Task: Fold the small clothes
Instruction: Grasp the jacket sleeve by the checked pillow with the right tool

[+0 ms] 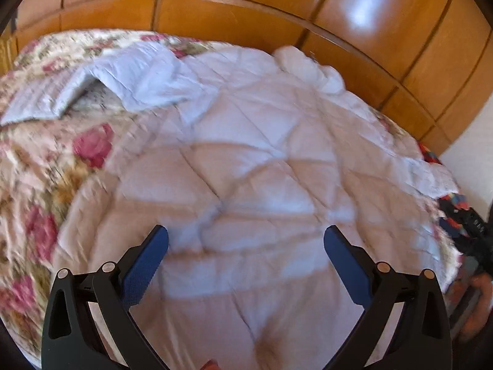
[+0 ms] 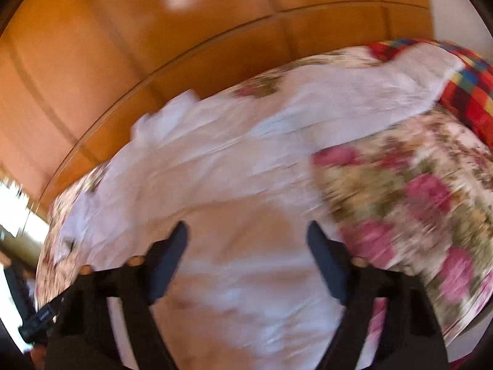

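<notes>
A white quilted garment (image 1: 246, 154) lies spread out on a floral bedspread (image 1: 40, 185), with one flap (image 1: 144, 74) folded over at its far left. My left gripper (image 1: 246, 235) hovers over the near part of the garment, its blue-padded jaws wide open with nothing between them. In the blurred right wrist view the same white garment (image 2: 234, 160) fills the middle. My right gripper (image 2: 247, 228) is above the garment's near part, jaws apart and not pinching any cloth. Whether either gripper touches the fabric I cannot tell.
Glossy wooden panels (image 1: 246, 6) rise behind the bed. A bright checked blanket (image 2: 468, 92) lies at the bed's far right corner. The floral bedspread (image 2: 416, 200) shows bare to the right of the garment. A hand with a black gripper (image 1: 474, 231) shows at the right edge.
</notes>
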Available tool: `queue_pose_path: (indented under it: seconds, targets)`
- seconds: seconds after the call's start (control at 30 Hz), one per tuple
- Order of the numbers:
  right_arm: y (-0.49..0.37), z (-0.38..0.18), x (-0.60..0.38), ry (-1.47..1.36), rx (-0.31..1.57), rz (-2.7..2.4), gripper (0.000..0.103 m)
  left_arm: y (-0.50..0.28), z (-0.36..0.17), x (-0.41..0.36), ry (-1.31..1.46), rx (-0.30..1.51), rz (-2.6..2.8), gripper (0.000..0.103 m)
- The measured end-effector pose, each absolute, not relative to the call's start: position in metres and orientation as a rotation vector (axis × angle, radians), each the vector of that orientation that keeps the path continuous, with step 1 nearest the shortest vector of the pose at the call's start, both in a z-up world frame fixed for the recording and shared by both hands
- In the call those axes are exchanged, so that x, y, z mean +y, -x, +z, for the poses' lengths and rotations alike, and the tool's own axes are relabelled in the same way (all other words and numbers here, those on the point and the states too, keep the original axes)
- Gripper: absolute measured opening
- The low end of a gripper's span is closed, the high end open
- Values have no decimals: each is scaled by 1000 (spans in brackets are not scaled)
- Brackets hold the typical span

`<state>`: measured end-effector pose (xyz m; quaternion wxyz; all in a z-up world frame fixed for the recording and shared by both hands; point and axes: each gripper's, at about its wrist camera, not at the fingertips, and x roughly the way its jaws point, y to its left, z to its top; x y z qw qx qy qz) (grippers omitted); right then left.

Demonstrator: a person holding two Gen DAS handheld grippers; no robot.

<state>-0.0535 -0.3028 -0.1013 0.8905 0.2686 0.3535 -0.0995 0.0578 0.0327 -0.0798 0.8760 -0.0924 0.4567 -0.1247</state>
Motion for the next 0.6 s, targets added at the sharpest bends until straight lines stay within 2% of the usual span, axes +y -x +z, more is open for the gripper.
queue_pose_path:
  seconds: [0.2,0.3,0.4,0.6]
  targets:
    - [46,-106,-417,-604,660,-369,50,-79,-77,29,75,850,-172,100]
    - [44,-110,-481,-658,624,-470,48,-88,-85,31,26,844,-111,100]
    - [43,-111,-534,-691,597,-556,36,-95,-96,35,29,863,-82,100]
    - [47,-123,-606,-791,529,-674,35,-98,-108,34,25,869,-65,100]
